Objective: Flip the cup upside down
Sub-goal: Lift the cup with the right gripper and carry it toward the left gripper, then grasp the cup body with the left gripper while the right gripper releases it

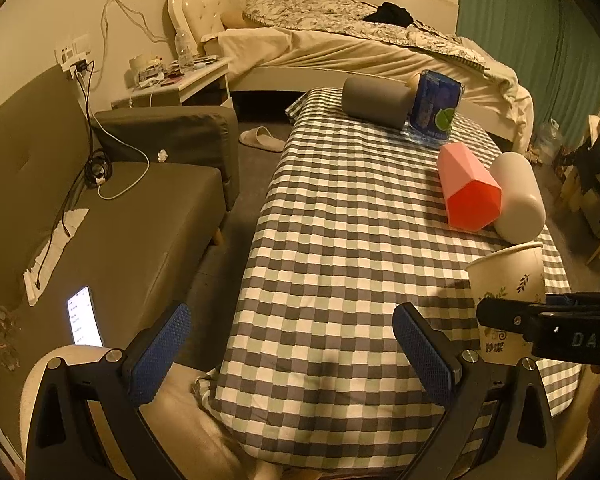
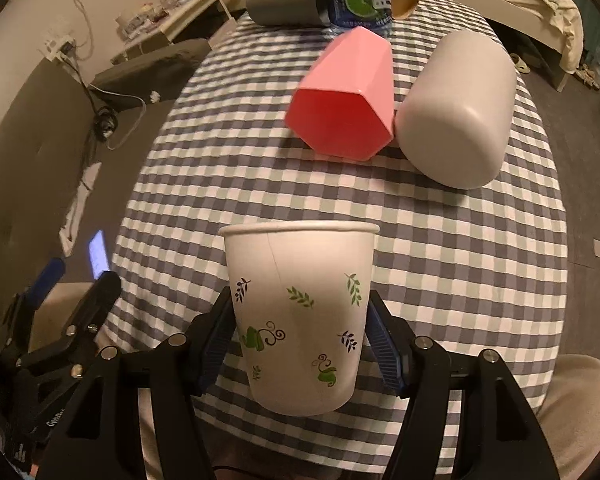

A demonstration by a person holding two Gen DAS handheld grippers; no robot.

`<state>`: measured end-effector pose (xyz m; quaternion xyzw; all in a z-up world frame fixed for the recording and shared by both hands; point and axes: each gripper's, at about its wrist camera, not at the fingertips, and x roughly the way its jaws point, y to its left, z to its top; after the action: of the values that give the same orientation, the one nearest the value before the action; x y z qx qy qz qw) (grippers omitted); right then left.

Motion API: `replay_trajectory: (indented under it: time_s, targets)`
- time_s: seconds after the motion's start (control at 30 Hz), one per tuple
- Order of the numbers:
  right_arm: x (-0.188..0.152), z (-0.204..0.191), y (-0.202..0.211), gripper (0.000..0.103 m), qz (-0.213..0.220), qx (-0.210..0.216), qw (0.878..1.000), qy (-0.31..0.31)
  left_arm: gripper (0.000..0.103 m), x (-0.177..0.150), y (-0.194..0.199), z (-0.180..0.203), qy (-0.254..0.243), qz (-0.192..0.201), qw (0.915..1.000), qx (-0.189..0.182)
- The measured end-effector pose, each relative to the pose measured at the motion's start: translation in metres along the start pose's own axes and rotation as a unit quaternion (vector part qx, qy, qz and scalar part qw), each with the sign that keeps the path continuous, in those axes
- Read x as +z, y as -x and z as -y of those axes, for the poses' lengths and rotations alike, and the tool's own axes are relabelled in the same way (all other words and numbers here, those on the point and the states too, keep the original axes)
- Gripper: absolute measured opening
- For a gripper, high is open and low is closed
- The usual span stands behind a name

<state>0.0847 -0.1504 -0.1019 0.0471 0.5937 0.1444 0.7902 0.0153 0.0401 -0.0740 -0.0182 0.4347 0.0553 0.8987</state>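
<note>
the right gripper (image 2: 300, 344) is clamped on the paper cup (image 2: 300, 312), rim up, probably just above the checked cloth (image 2: 460, 260). the left gripper (image 1: 292, 356) hangs apart, holding nothing. grasp done; the turn-over and setting down remain.

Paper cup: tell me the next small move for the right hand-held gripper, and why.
Probably roll the wrist to start tipping it over. The right hand-held gripper is shut on the paper cup, which is upright with its rim on top and seems lifted off the checkered cloth. The left hand-held gripper is open and off to the side.
</note>
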Motion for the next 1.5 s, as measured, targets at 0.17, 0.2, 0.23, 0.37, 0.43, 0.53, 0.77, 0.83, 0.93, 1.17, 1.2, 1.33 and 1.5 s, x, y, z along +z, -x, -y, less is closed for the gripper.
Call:
replay_trajectory:
  time_s: [0.17, 0.2, 0.23, 0.37, 0.43, 0.53, 0.77, 0.83, 0.93, 1.17, 1.2, 1.33, 1.5]
  targets:
    - [-0.008, 0.001, 0.024, 0.070, 0.039, 0.016, 0.999, 0.006, 0.103, -0.002, 0.010, 0.010, -0.014, 0.007, 0.9999, 0.000]
    - [-0.008, 0.001, 0.024, 0.070, 0.039, 0.016, 0.999, 0.006, 0.103, -0.002, 0.011, 0.012, -0.018, 0.006, 0.9998, 0.001]
    - [-0.010, 0.003, 0.032, 0.070, 0.049, 0.018, 0.999, 0.005, 0.103, -0.003, 0.012, 0.015, -0.021, 0.005, 0.9998, 0.001]
    - [-0.015, 0.012, 0.061, 0.072, 0.086, 0.017, 0.996, 0.008, 0.103, -0.005, 0.018, 0.029, -0.027, 0.000, 0.9996, -0.008]
    - [-0.017, 0.019, 0.075, 0.075, 0.106, 0.010, 0.994, 0.008, 0.103, -0.005, 0.023, 0.038, -0.031, 0.001, 0.9994, -0.016]
    - [-0.022, 0.034, 0.093, 0.076, 0.136, -0.010, 0.991, 0.004, 0.103, -0.004, 0.032, 0.057, -0.039, 0.010, 0.9987, -0.032]
    - [-0.044, 0.072, 0.108, 0.076, 0.175, -0.043, 0.983, -0.024, 0.103, -0.003, 0.027, 0.098, -0.040, -0.006, 0.9961, -0.078]
    - [-0.053, 0.090, 0.104, 0.076, 0.169, -0.043, 0.984, -0.042, 0.103, -0.005, 0.021, 0.108, -0.043, -0.014, 0.9954, -0.085]
    - [-0.056, 0.099, 0.100, 0.076, 0.164, -0.046, 0.984, -0.054, 0.102, -0.007, 0.005, 0.117, -0.036, -0.034, 0.9946, -0.091]
    - [-0.062, 0.121, 0.096, 0.076, 0.166, -0.040, 0.981, -0.089, 0.085, -0.016, -0.019, 0.125, -0.038, -0.063, 0.9924, -0.098]
    - [-0.062, 0.122, 0.096, 0.076, 0.165, -0.041, 0.981, -0.091, 0.072, -0.016, -0.021, 0.125, -0.039, -0.067, 0.9917, -0.103]
    - [-0.060, 0.124, 0.091, 0.076, 0.158, -0.042, 0.982, -0.094, 0.057, -0.017, -0.019, 0.126, -0.054, -0.071, 0.9896, -0.113]
    - [-0.059, 0.120, 0.089, 0.076, 0.155, -0.045, 0.983, -0.088, 0.057, -0.016, -0.001, 0.120, -0.079, -0.056, 0.9897, -0.106]
